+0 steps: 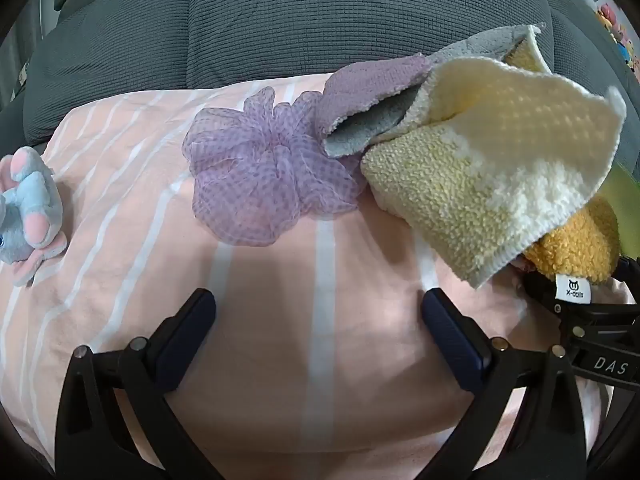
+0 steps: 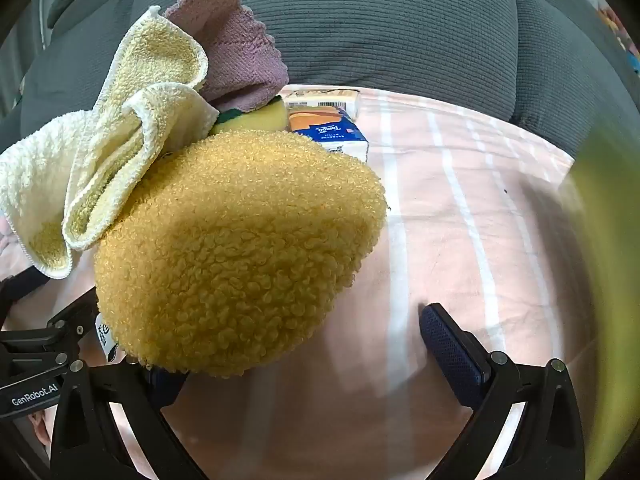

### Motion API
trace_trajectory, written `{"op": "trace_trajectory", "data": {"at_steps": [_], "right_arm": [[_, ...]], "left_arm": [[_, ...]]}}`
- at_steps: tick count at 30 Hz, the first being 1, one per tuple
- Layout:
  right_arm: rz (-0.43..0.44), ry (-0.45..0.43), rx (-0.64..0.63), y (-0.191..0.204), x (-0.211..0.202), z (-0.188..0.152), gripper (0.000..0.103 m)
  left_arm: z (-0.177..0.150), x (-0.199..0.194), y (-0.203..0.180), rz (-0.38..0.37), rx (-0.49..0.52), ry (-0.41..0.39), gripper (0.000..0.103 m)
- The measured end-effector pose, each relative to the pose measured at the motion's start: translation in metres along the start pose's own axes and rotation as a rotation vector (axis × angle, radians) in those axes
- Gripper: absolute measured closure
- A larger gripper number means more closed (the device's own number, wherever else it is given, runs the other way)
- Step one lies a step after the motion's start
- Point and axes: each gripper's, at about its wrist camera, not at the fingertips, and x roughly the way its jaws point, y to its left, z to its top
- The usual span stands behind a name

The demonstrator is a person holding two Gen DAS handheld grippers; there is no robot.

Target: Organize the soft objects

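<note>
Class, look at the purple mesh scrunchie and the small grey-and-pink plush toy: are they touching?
Apart. The left wrist view shows the scrunchie mid-sheet and the plush toy at the left edge, with bare striped sheet between them.

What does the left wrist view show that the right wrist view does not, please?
Only the left wrist view shows the purple mesh scrunchie and the small blue-and-pink plush toy. Only the right wrist view shows the tissue pack and the yellow sponge. Both show the yellow cloth, the purple cloth, the fuzzy orange plush and the pink striped sheet.
</note>
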Motion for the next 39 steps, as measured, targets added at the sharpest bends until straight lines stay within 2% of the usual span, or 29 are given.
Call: {"op": "trace_trajectory", "data": {"at_steps": [39], "right_arm": [[-0.027,-0.001,0.002,0.0041,-0.0007,0.0007,0.000]], "left_arm": [[-0.0030,-0.0063,0.0012,-0.004,0.000,-0.004,0.001]]}}
